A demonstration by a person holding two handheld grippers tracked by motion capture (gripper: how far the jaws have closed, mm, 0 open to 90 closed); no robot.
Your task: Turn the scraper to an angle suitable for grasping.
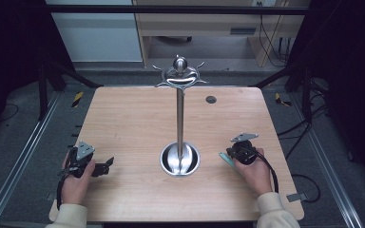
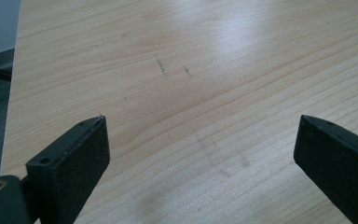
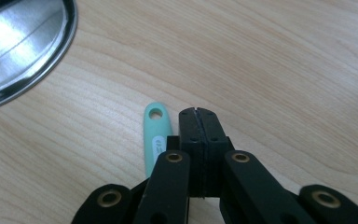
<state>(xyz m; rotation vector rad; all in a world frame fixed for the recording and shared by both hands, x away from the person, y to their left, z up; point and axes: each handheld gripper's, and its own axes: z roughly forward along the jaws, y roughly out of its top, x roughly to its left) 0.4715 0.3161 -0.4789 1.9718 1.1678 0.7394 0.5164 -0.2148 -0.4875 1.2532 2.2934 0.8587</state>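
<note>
Your right gripper (image 3: 199, 112) has its jaws clenched together on nothing, the teal handle (image 3: 155, 135) lying just beside them on the stand's (image 1: 180, 159) right. The handle's holed end points toward the stand's base, its long axis parallel to the jaws. Your left gripper (image 2: 200, 140) is spread wide over bare table (image 2: 191, 70), well left of the stand.

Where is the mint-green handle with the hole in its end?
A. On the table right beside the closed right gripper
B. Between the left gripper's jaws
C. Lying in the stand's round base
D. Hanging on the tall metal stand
A: in the right gripper view the mint-green handle lies flat on the wooden table, just beside the right gripper, whose jaws are shut together with nothing between them.
</note>
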